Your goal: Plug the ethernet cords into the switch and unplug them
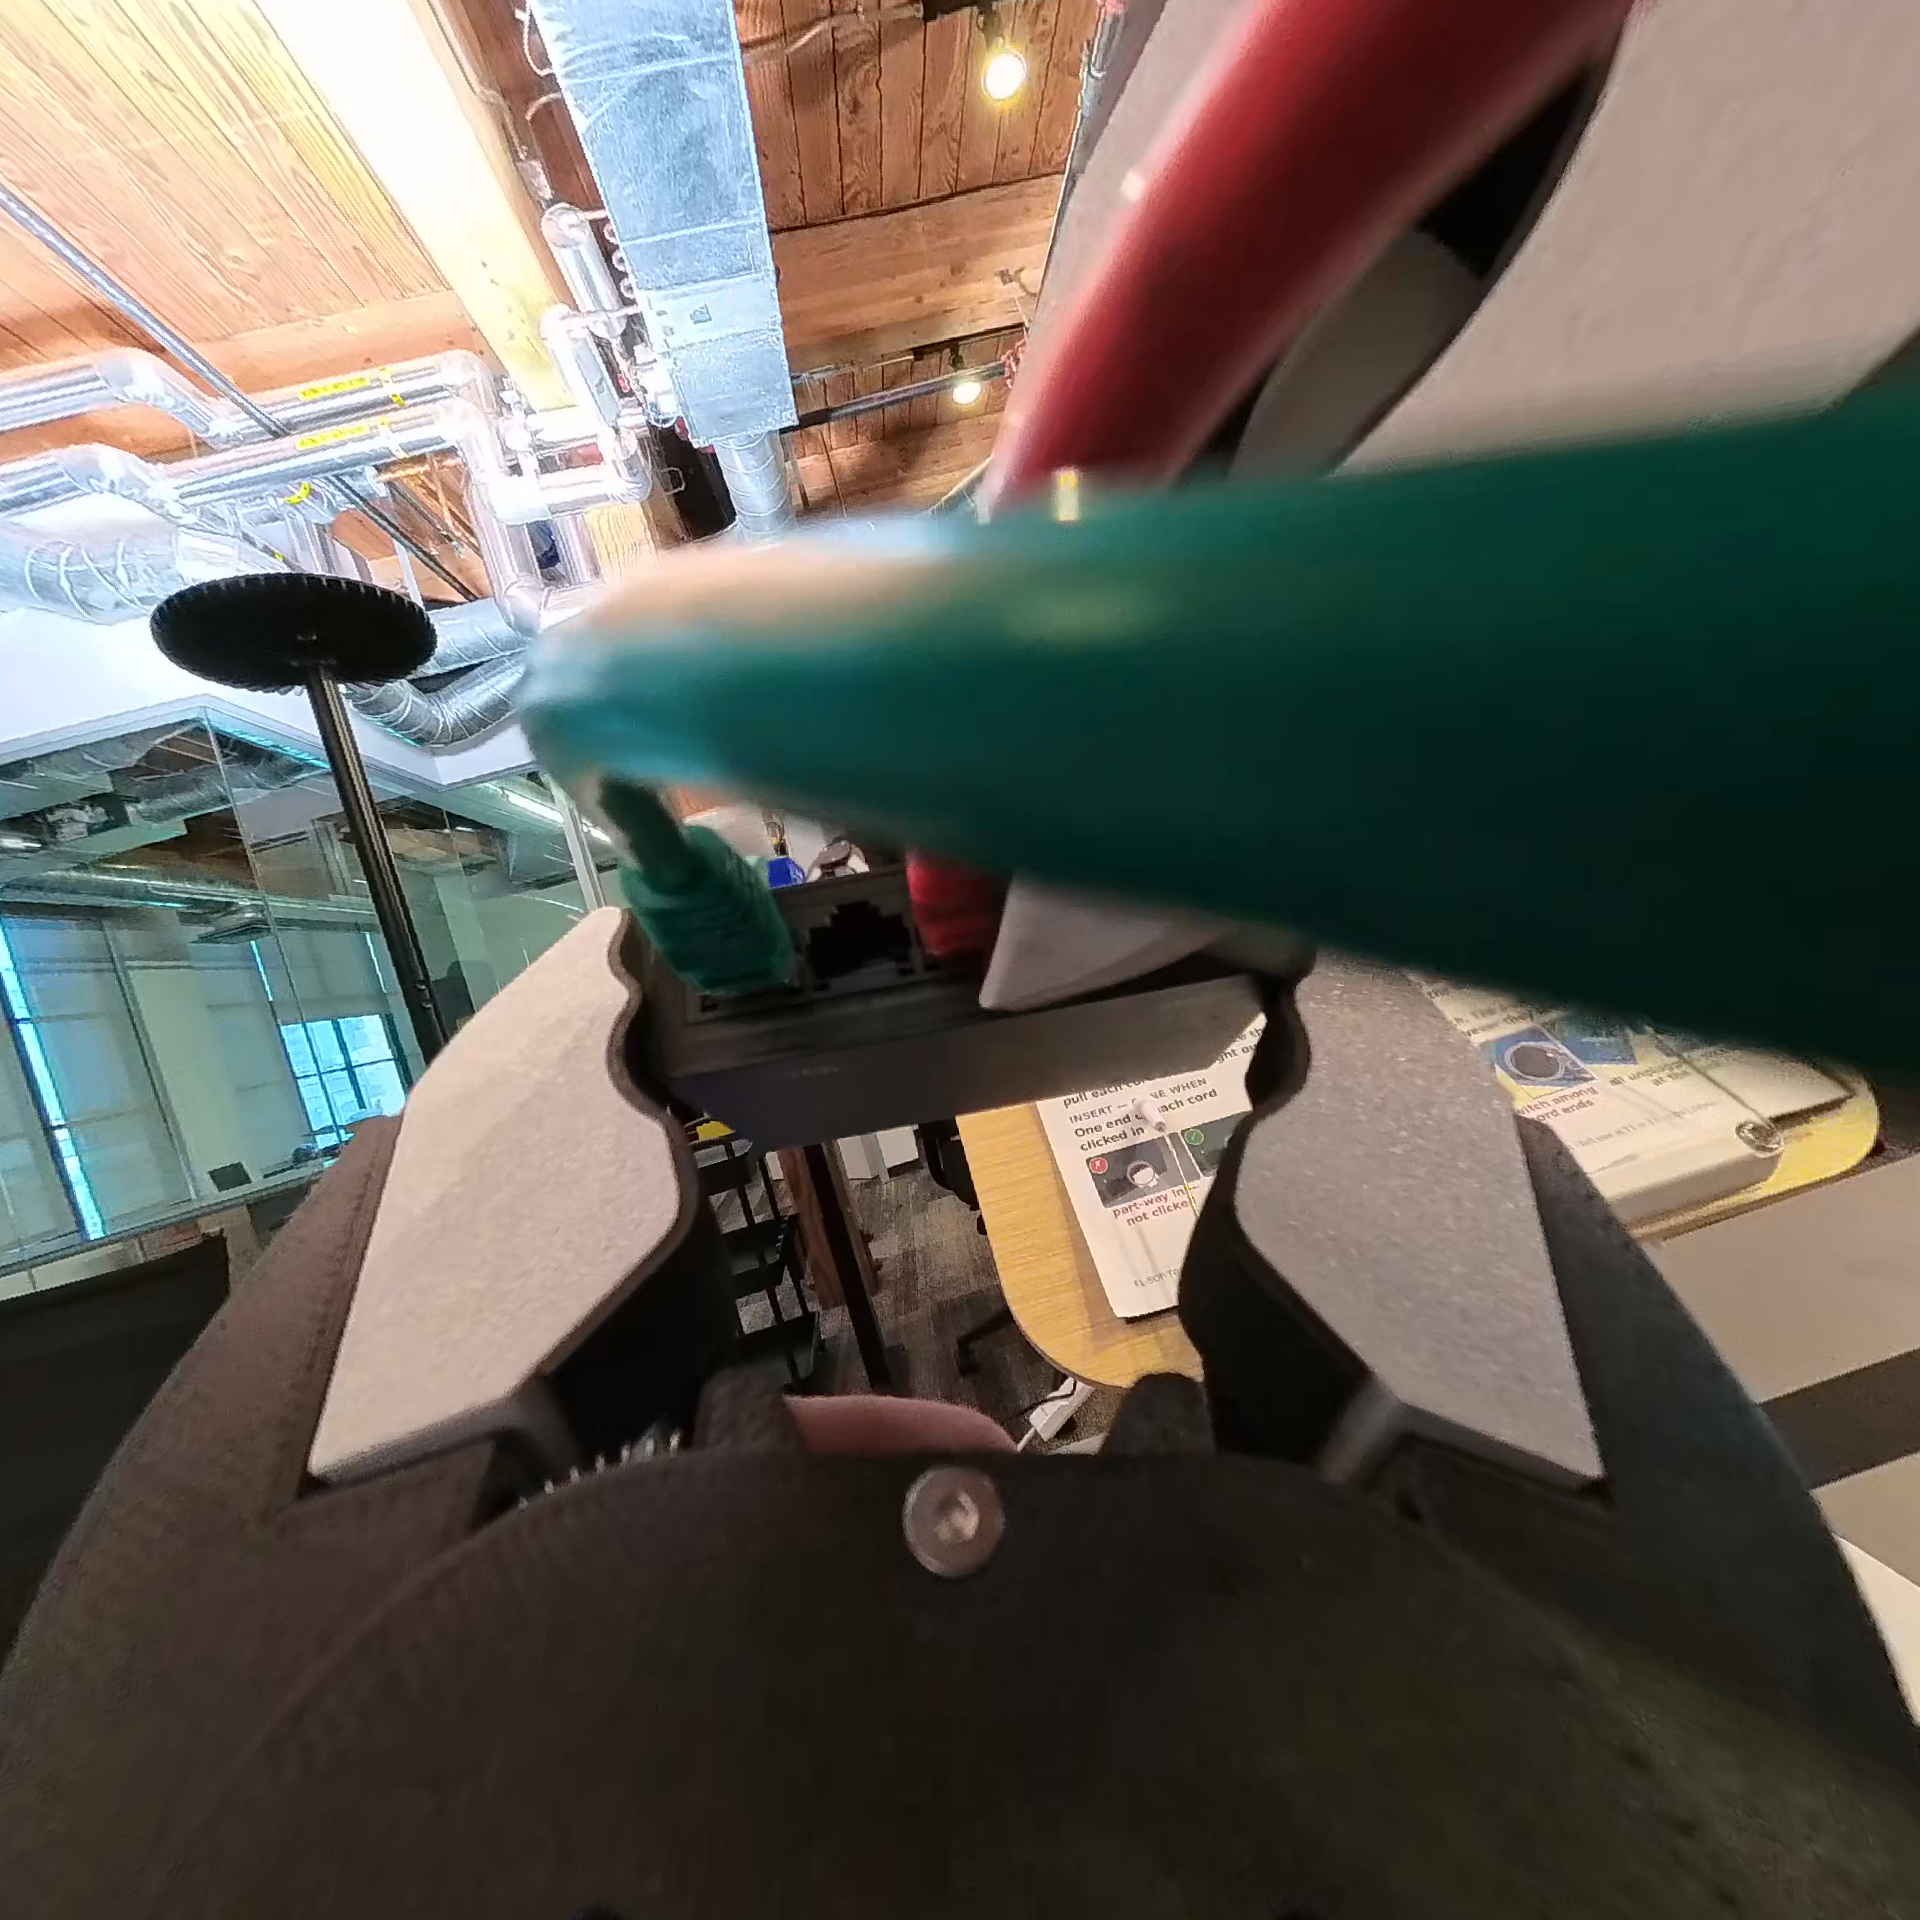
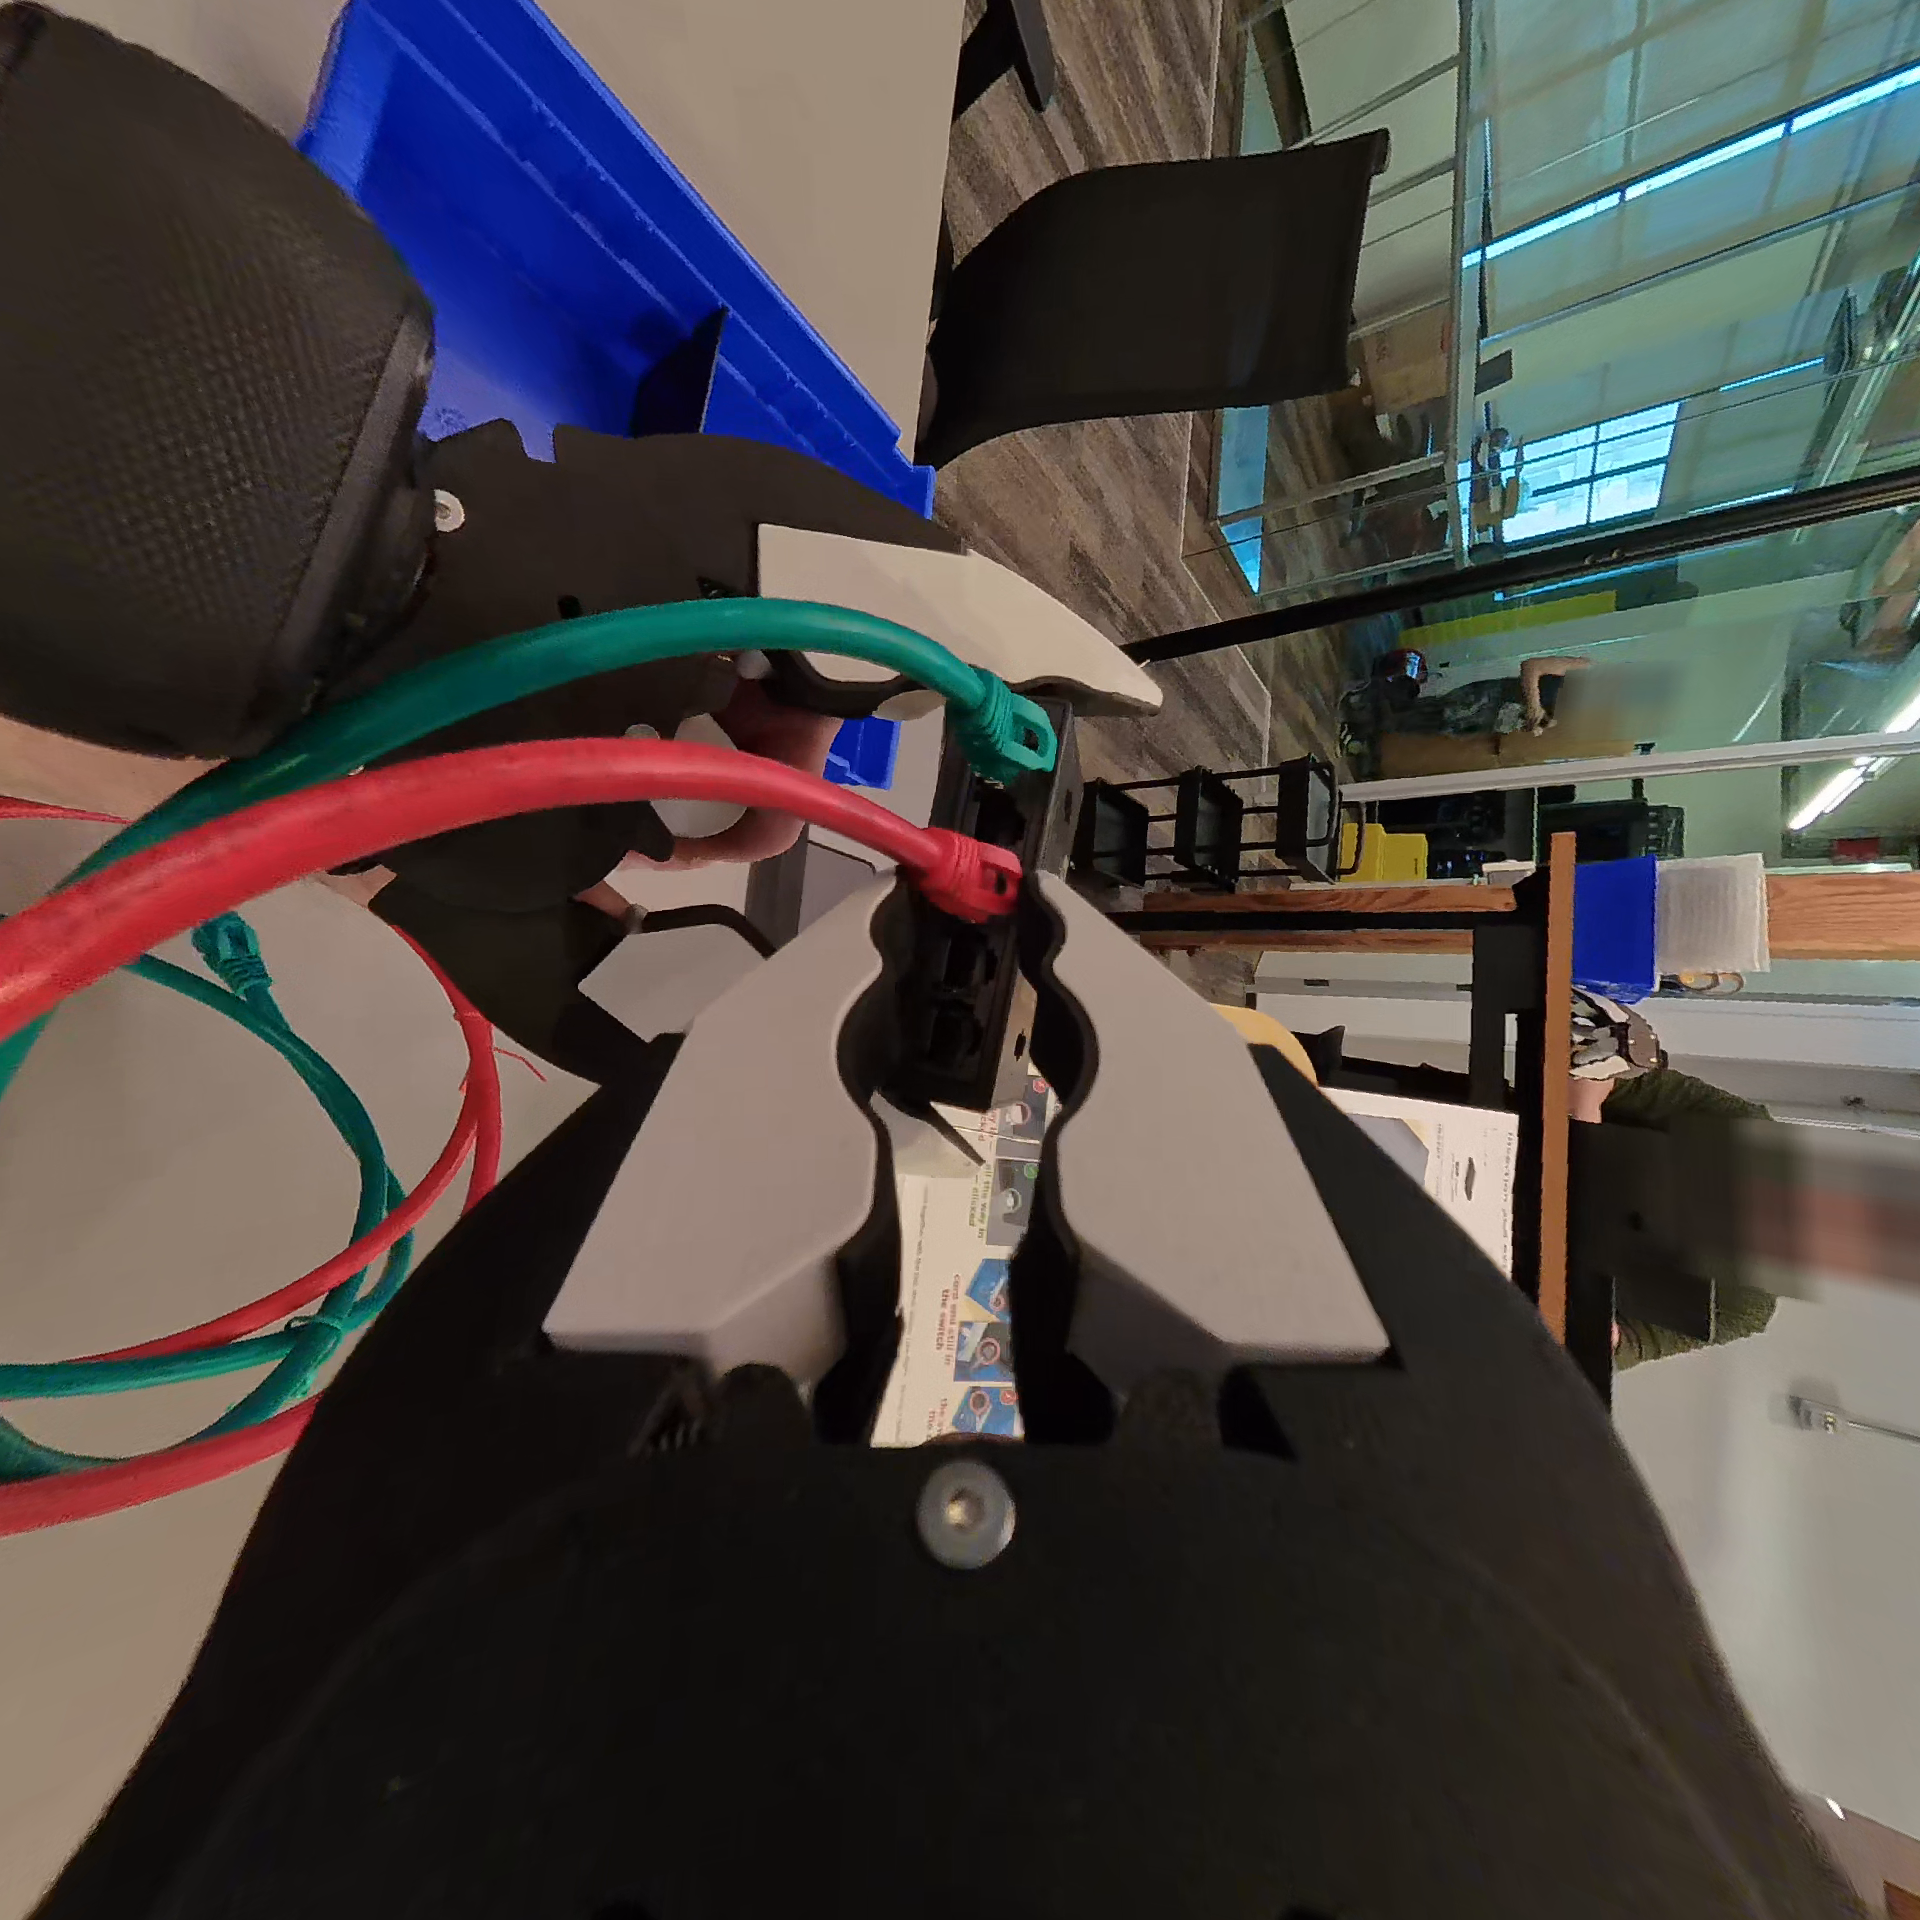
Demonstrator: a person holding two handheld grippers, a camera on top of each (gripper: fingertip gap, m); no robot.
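your left gripper [image 1: 951, 1023] fingers clamp small black plastic switch [image 1: 935, 1049], held off tabletop | your right gripper [image 2: 961, 904] fingers pinch red cord plug [image 2: 971, 871] in its port | green cord plug [image 2: 1003, 732] seated

Background's pretty busy: a blue plastic bin [image 2: 582, 239] sits on the grey worktop [image 2: 156, 1122], with a black chair [image 2: 1153, 281] just past the edge. Printed instruction sheets [image 1: 1153, 1174] lie on a wood-topped table [image 1: 1023, 1236]. There's a black floor lamp [image 1: 294, 632] near the glass partition walls [image 1: 156, 935], silver ducting [image 1: 675, 208] under a wooden plank ceiling [image 1: 883, 125], and a black wire rack [image 2: 1205, 821].
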